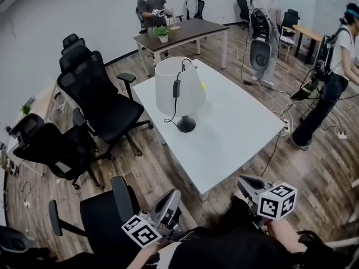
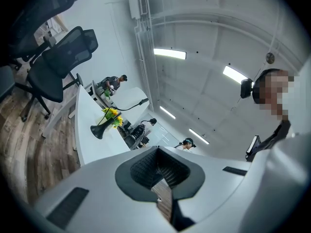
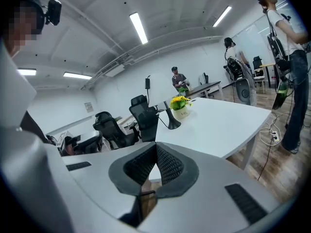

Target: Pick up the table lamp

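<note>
Lamp (image 1: 178, 94) looks top-heavy and fragile; we would take its base (image 1: 186, 125). Left gripper (image 2: 158, 173) and right gripper (image 3: 155, 168) sit pressed together, empty.

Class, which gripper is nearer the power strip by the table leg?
Right. The right gripper is down-left of the power strip; the left gripper is much farther left.

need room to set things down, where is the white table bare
White table is bare from the table lamp to its near and right edges. Crowded: flower pot beside the lamp, office chairs along the left.
</note>
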